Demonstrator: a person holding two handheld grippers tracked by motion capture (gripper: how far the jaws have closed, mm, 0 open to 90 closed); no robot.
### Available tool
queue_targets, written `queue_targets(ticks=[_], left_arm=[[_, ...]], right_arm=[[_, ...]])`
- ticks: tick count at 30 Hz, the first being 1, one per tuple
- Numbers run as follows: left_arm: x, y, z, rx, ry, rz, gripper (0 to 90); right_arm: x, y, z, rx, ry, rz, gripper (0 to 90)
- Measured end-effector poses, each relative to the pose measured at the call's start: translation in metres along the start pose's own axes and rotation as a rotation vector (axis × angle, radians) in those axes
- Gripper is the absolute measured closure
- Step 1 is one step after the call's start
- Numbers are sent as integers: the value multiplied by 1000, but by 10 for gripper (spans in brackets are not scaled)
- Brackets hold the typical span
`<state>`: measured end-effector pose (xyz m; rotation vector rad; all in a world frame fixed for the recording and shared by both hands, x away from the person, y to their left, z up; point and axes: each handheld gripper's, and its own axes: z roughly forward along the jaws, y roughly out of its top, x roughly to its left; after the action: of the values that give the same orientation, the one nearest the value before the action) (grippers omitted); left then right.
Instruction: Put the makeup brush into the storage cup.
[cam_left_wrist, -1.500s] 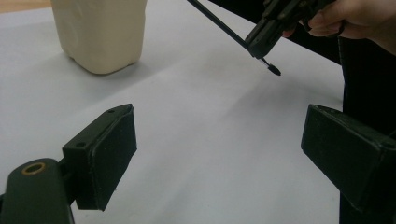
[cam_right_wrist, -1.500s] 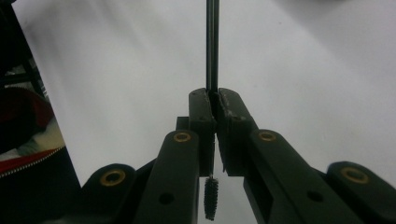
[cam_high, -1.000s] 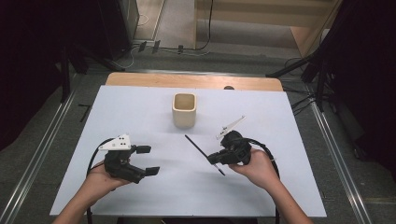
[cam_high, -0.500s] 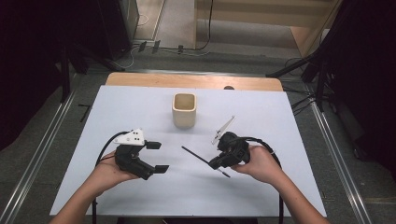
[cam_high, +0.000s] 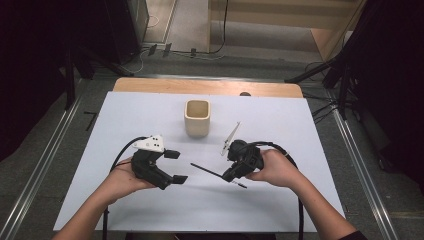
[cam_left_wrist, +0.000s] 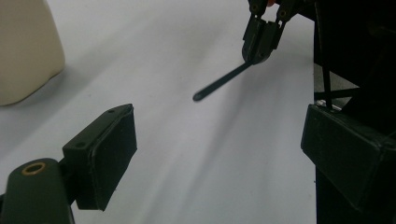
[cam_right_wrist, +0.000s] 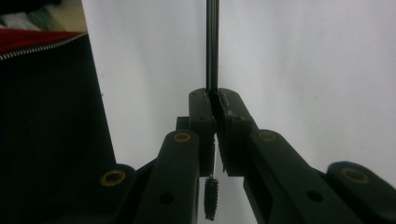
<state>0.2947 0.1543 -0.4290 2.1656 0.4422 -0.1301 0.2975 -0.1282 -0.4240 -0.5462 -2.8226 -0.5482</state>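
The brush (cam_high: 212, 172), a thin dark rod with a small bristled end, is clamped in the right tongs (cam_high: 231, 176) near the middle of the white counter (cam_high: 300, 125). In the high view its long handle points left from the jaws, toward the left tongs (cam_high: 176, 166), and the short bristle end sticks out the other side, close to the right hand (cam_high: 275, 167). In the right gripper view (cam_right_wrist: 212, 112) the jaws are pressed together on the rod (cam_right_wrist: 212, 46), which runs straight up and away, while the bristle tip hangs below them between the arms. The left tongs stand wide apart with nothing between them, held by the left hand (cam_high: 122, 177); in the left gripper view (cam_left_wrist: 219, 158) the brush tip (cam_left_wrist: 219, 84) lies ahead, apart from both pads, with the right tongs (cam_left_wrist: 260, 44) gripping it farther off. A cream cup (cam_high: 197, 117) stands upright on the counter beyond both tongs, touching neither. I cannot tell whether the handle tip touches the counter.
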Motion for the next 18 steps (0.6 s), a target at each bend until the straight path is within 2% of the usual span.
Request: queue_targets(ticks=[3,4,5,9,11,12,13,14,15,18], left_arm=[[1,2,2,8,-16,-5,107],[1,3,3,5,-26,-9,178],[1,3,3,8,-37,-7,198],[1,4,6,26,-44,-3,198],[1,4,8,36,-42,-6,198],[2,4,9,44,-44,-6,198],[2,5,9,56,-40,-2,198],[1,5,11,58,-39,-1,198],[0,5,12,61,-41,6,198],[0,5,15,79,-42,14,198]], right_arm=[[0,4,3,25,14,-19,869],[0,6,3,36,16,-26,869],[-1,7,3,37,21,-27,869],[-1,14,3,55,36,-60,869],[1,17,2,86,36,-62,869],[2,19,2,84,31,-81,868],[3,21,1,97,28,-75,869],[4,24,1,95,9,-100,868],[6,25,1,104,7,-91,868],[6,30,0,120,-6,-122,868]])
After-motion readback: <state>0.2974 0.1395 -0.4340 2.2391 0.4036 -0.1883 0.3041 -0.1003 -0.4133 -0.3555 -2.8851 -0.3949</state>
